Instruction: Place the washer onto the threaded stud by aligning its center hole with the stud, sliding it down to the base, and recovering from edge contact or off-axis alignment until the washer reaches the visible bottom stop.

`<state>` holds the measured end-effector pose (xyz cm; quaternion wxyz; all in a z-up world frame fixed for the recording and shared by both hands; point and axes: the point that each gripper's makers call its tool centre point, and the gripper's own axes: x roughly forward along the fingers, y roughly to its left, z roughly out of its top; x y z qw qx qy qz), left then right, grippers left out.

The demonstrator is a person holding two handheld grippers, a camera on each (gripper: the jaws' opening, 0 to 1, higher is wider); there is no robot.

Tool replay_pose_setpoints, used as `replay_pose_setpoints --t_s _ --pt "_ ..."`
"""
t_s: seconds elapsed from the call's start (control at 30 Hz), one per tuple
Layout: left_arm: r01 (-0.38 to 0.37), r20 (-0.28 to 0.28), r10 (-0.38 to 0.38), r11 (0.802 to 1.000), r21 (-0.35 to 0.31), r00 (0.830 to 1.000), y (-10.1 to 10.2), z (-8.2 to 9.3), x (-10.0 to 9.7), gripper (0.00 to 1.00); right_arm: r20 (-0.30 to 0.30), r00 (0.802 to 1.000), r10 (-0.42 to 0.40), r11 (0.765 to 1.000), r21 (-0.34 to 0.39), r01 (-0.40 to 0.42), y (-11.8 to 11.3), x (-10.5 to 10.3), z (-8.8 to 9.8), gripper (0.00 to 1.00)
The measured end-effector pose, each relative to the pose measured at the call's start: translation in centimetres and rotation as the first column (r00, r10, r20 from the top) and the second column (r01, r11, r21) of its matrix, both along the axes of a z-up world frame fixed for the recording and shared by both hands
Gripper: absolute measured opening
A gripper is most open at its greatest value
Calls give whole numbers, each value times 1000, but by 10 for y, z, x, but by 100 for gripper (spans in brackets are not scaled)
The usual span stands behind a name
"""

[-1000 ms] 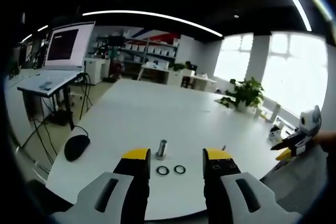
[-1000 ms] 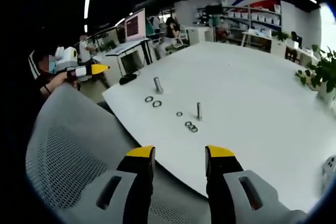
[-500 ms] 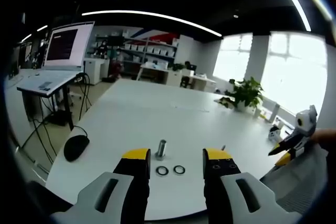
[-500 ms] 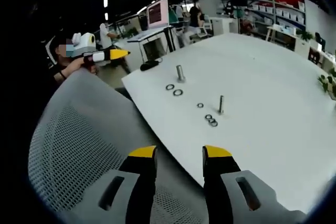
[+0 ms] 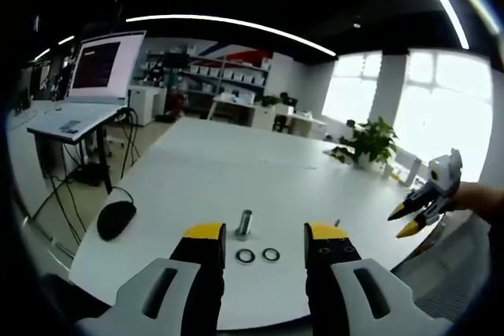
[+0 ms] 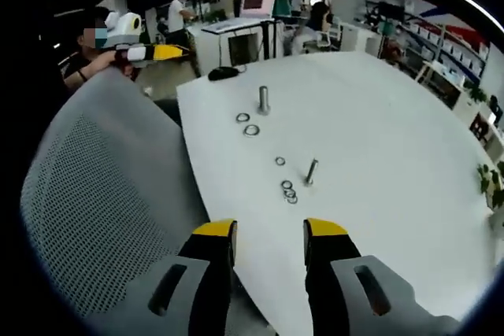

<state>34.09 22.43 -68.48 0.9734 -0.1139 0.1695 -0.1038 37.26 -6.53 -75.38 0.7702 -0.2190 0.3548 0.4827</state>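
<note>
A thick threaded stud [image 5: 244, 224] stands upright on the white table [image 5: 236, 171], just beyond my left gripper [image 5: 265, 234], which is open and holds nothing. Two dark washers [image 5: 245, 256] [image 5: 271, 254] lie flat in front of the stud. The right gripper view has the same stud [image 6: 264, 100] and washers [image 6: 242, 118] [image 6: 252, 130] farther off. A thin stud [image 6: 310, 172] stands nearer, with small washers [image 6: 290, 193] at its foot and one [image 6: 279, 161] apart. My right gripper [image 6: 269, 230] is open over the table's edge and holds nothing.
A grey mesh chair back [image 6: 102, 210] stands at the table's near edge. A black mouse [image 5: 116, 219] lies on the left corner. A desk with a monitor [image 5: 98, 64] stands beyond it, a potted plant [image 5: 366, 141] at the far right. The right gripper [image 5: 421, 202] hangs at the right.
The right gripper has lifted and swung toward the table, so its view now looks down over the table edge. The left gripper and the parts on the table have not moved.
</note>
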Motion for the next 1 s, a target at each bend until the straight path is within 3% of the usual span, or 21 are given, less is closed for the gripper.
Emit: replay_pose_setpoints --t_s 0.37,0.7,1.0 --pt "2 -1 -2 1000 1 1000 -1 1 1 38 -38 992 117 987 -111 -120 17 14 -20 36" --pt "2 -2 -2 1000 0 1000 -2 2 1 38 -119 965 234 946 -201 -254 26 17 -48 32" --pt "-2 -3 2 1000 -3 1000 -2 2 0 38 -133 950 283 912 -268 -310 29 31 -69 31"
